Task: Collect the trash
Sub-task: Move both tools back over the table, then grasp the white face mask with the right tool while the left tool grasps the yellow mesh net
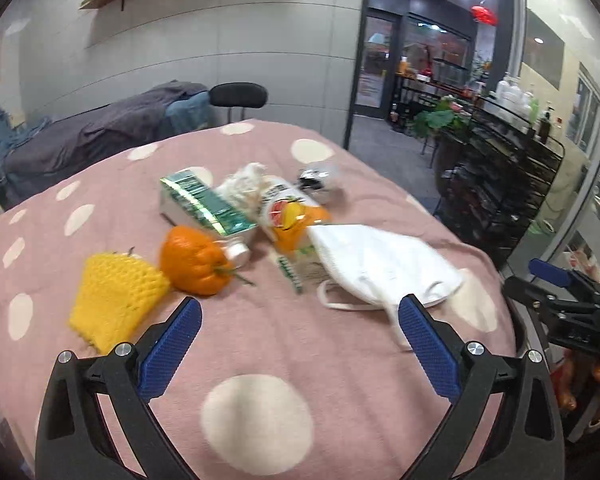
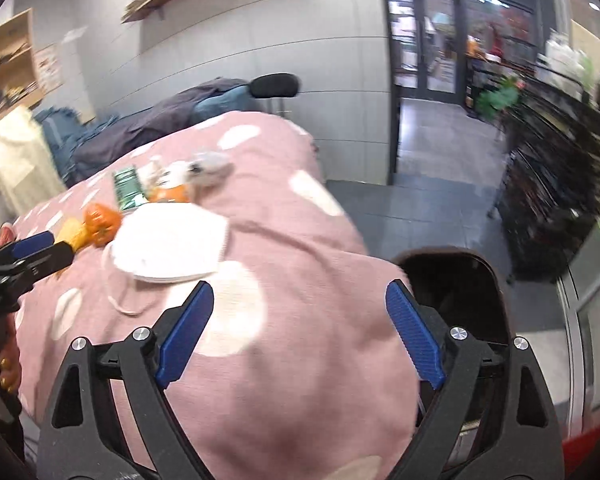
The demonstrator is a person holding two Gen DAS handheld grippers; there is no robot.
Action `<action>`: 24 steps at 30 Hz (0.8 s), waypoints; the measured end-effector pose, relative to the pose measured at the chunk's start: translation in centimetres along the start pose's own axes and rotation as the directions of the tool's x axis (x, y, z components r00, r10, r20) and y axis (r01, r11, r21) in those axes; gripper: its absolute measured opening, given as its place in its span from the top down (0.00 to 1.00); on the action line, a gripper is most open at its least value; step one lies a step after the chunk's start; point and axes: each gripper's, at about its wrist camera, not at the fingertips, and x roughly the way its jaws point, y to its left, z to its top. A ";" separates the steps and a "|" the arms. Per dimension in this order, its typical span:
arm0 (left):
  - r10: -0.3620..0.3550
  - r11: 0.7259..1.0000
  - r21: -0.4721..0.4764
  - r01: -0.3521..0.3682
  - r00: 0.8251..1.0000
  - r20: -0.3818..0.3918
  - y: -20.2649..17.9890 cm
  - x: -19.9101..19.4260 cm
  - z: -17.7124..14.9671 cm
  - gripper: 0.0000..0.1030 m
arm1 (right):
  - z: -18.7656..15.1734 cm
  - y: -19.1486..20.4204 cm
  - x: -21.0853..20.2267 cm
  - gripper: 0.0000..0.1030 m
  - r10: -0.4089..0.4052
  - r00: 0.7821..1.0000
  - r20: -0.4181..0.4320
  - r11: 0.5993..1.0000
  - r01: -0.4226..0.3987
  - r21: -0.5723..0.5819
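Trash is seen spread on the pink dotted cloth [image 1: 340, 360]: a yellow foam net [image 1: 114, 300], an orange [image 1: 192, 260], a green box [image 1: 204, 204], an orange wrapper [image 1: 292, 220], crumpled paper [image 1: 244, 184] and a white mask [image 1: 384, 264]. Nothing is judged collected yet; all pieces remain to be picked. A dark bin [image 2: 456, 292] is noted at the table edge, just beside the right claw [image 2: 300, 332]. The left claw [image 1: 300, 344] is held wide open and empty above the cloth, near the mask. The right claw is likewise spread wide, nothing gripped
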 end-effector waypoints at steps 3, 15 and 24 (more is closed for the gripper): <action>0.065 0.998 -0.025 -0.065 0.998 -0.014 3.5 -0.6 -0.8 0.06 | 0.7 2.1 0.1 0.15 0.078 0.997 0.003 0.996 -0.078 -0.043; 0.233 0.969 -0.047 -0.243 0.960 -0.154 11.2 3.1 -1.7 0.06 | 1.3 11.2 2.8 0.13 0.167 0.980 -0.112 0.946 -0.191 -0.261; 0.224 0.969 -0.053 -0.240 0.952 -0.210 12.2 5.0 -1.2 0.20 | 2.0 12.1 6.7 0.35 0.050 0.978 -0.204 0.937 -0.117 -0.328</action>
